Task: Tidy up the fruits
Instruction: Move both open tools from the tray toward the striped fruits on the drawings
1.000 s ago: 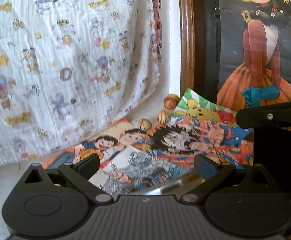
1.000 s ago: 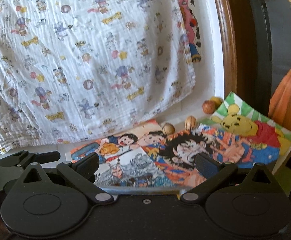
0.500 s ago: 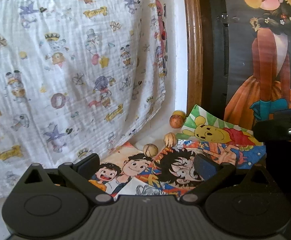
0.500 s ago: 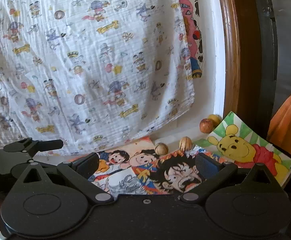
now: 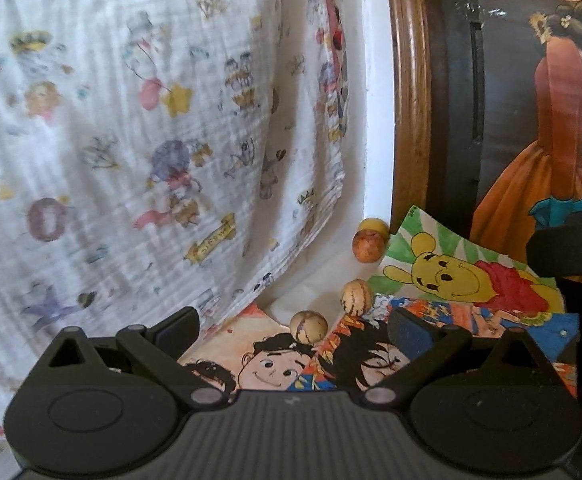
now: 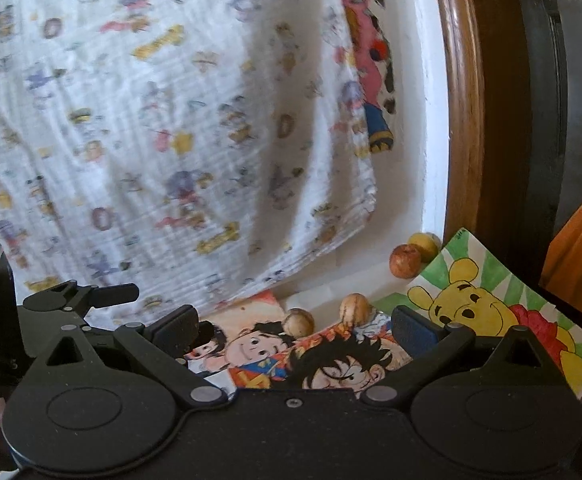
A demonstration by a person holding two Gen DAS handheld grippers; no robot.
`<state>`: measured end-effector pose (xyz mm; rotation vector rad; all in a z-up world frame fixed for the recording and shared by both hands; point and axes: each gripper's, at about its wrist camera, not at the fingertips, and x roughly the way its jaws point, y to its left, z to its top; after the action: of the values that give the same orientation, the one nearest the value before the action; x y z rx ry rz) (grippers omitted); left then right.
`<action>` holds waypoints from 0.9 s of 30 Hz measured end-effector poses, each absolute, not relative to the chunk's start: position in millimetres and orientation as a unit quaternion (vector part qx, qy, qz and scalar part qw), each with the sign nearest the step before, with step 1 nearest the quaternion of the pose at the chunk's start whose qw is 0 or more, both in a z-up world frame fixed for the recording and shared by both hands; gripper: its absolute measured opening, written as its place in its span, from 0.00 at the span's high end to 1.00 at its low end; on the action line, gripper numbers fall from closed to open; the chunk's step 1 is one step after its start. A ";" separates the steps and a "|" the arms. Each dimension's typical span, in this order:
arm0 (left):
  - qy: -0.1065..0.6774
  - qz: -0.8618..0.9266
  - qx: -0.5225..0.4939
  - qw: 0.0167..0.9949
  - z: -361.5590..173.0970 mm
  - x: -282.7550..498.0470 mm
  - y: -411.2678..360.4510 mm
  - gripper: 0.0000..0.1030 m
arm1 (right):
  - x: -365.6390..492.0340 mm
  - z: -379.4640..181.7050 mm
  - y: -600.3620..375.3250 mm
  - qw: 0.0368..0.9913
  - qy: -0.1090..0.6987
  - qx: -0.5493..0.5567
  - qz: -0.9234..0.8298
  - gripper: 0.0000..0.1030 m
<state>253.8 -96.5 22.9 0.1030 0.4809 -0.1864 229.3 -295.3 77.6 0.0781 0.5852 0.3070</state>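
Observation:
Several small round fruits lie at the back of a surface covered with cartoon drawings. In the left wrist view a pale striped fruit (image 5: 308, 326) sits nearest, a second striped one (image 5: 356, 297) just right of it, then a reddish fruit (image 5: 367, 244) and a yellow one (image 5: 373, 225) by the wall corner. My left gripper (image 5: 293, 330) is open, with the nearest striped fruit between and just beyond its fingertips. The right wrist view shows the same striped fruits (image 6: 298, 322) (image 6: 355, 309), the reddish fruit (image 6: 405, 261) and the yellow fruit (image 6: 425, 245). My right gripper (image 6: 295, 328) is open and holds nothing.
A white printed cloth (image 5: 139, 132) hangs along the back left. A wooden frame edge (image 5: 409, 96) and a dark poster of a girl (image 5: 563, 92) stand at the right. A Winnie-the-Pooh drawing (image 6: 487, 308) lies at the right. The left gripper's body (image 6: 71, 300) shows at the left.
Both grippers have moved forward toward the fruits, which now look larger and closer. Both stay open.

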 end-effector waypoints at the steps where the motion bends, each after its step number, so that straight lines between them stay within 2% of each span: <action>1: 0.239 -0.092 0.052 0.965 20.5 260.7 -97.7 0.01 | 238.5 74.6 -297.6 0.944 0.291 0.041 0.149 0.01; 23: 0.274 -0.098 0.058 0.955 -75.2 395.9 -124.3 0.01 | 397.2 -23.5 -313.7 0.927 0.355 0.064 0.105 0.01; 27: 0.288 -0.099 0.073 0.950 -96.5 410.9 -133.4 0.05 | 416.6 -47.1 -314.0 0.921 0.372 0.062 0.096 0.01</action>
<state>410.9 -133.4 -96.5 0.1493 0.5867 -0.2016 416.6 -314.0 -47.1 0.1271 0.7636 0.1966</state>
